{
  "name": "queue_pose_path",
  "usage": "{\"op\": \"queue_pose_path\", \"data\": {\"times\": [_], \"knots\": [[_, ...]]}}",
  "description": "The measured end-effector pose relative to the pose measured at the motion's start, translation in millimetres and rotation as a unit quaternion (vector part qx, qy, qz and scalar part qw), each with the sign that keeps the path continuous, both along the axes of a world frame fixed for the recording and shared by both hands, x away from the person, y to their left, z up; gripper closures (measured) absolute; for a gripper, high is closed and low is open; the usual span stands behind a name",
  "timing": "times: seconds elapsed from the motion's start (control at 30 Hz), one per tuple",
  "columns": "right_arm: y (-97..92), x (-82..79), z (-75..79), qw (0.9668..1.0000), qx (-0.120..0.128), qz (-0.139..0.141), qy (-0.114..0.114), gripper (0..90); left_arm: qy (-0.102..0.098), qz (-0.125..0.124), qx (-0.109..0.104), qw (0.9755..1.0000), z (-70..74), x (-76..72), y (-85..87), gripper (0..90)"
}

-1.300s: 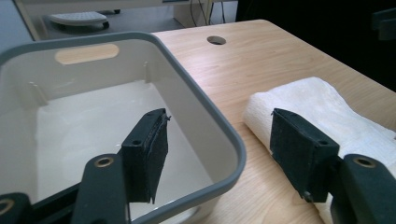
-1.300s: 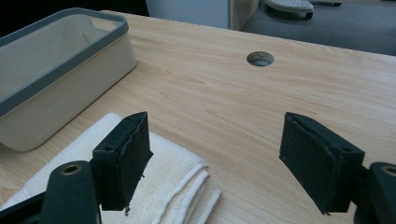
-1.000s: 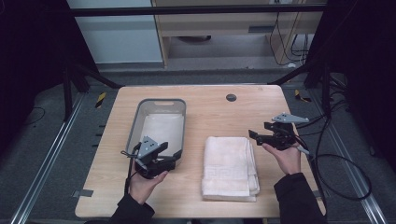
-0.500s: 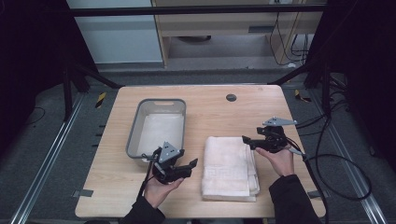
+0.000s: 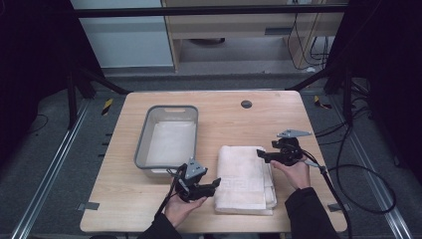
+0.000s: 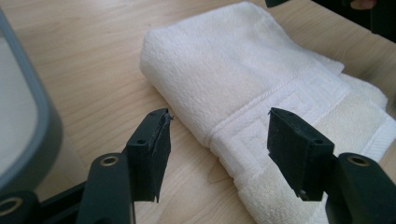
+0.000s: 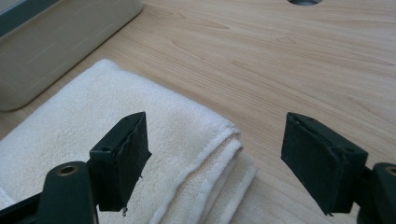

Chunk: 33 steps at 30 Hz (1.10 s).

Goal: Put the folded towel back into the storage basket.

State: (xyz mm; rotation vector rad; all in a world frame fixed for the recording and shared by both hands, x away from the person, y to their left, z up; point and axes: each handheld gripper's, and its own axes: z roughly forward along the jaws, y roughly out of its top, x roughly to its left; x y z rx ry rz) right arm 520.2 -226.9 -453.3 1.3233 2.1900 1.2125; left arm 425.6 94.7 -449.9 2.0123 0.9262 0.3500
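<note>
- A folded white towel (image 5: 246, 179) lies flat on the wooden desk (image 5: 234, 119), near the front edge and right of centre, with a grey bin (image 5: 168, 137) just to its left.
- The left claw (image 5: 214, 183) has moved right since a second ago, from in front of the bin to the towel's near-left edge. Its jaws stand wide apart, holding nothing; in the left gripper view the towel's (image 6: 261, 93) folded edge lies between them.
- The right claw (image 5: 260, 154) has come in from the right to the towel's far-right corner. Its jaws are also spread wide and empty, over that corner (image 7: 140, 154).
- The towel and bin have not shifted.
</note>
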Motion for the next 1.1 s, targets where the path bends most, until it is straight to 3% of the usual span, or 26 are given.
{"op": "queue_pose_path", "data": {"times": [0.43, 1.1], "knots": [[4.2, 4.3, -20.3, 0.9995, -0.016, 0.003, 0.028, 22.1, 0.021, -0.011, 0.013, 0.9996, -20.3, 2.8, -14.7, 37.6], [10.2, 7.8, -40.4, 0.9976, -0.002, -0.003, 0.069, 24.4, 0.047, -0.019, 0.031, 0.9982, -41.3, 8.7, -27.3, 34.2]]}}
